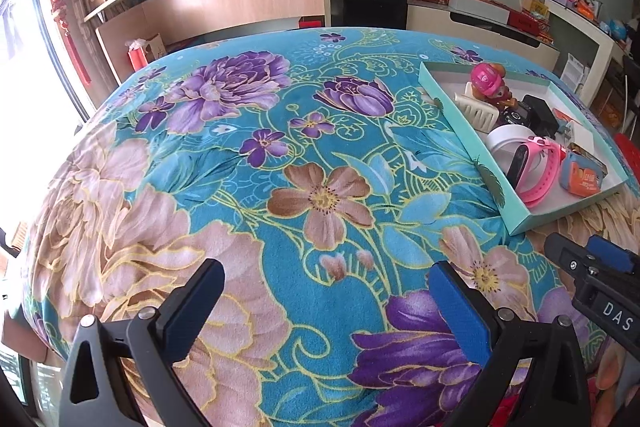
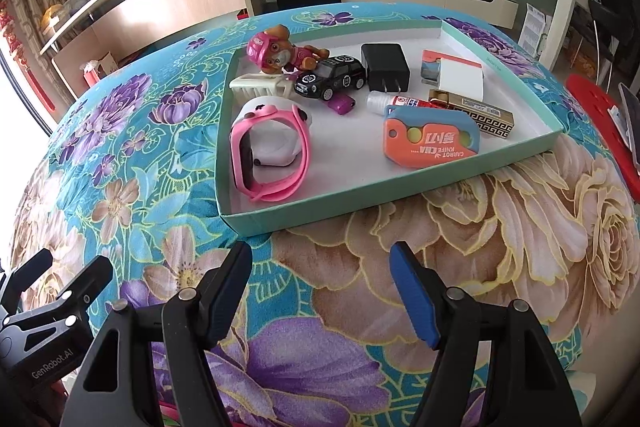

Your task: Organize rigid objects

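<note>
Floral teal cloth [image 1: 280, 147] lies under the left gripper [image 1: 326, 291], whose jaws gape wide and empty; the right gripper [image 2: 320, 291] beside it is parted and empty, short of the mint tray [image 2: 320, 223] holding pink watch [image 2: 268, 155], toy car [image 2: 332, 77] and black charger [image 2: 385, 67].

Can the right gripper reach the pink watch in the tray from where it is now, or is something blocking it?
Probably yes. The right gripper is open and empty, just before the tray's near wall. The pink watch lies close behind that wall, uncovered from above, though it leans against a white round thing.
</note>
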`<state>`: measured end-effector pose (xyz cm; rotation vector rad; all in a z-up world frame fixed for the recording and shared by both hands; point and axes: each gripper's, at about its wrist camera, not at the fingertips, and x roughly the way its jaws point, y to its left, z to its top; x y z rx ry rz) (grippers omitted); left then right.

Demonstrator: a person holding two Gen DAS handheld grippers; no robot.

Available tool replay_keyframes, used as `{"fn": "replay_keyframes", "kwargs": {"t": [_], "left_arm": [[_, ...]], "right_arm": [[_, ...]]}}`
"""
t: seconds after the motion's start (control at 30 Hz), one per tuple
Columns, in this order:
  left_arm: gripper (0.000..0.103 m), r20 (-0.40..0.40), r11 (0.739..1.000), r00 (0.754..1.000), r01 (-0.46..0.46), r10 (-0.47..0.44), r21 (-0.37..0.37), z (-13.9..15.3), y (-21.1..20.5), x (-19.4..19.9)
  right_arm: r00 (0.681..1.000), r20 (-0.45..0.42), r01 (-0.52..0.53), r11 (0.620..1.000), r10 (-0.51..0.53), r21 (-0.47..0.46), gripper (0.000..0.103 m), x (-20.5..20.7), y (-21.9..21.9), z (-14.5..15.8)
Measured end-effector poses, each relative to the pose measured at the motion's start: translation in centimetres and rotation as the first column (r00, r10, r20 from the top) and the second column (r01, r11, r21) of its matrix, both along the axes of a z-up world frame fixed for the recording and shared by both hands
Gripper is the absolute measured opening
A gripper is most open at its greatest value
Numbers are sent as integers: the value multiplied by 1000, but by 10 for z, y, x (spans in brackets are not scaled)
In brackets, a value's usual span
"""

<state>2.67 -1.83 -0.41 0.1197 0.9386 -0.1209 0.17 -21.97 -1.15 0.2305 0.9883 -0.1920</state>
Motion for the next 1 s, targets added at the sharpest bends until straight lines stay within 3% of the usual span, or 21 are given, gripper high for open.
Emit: {"fn": "replay_keyframes", "kwargs": {"t": [0.3, 1.0], "left_arm": [[103, 3, 1000, 1000, 4, -5, 22, -4, -4, -2], [103, 22, 999, 999, -32, 32, -12, -1, 6, -4]], "right_arm": [[1000, 21, 16, 999, -16, -30, 72, -4, 0, 2], [1000, 24, 9, 996, -7, -89, 72, -5, 6, 4]]}}
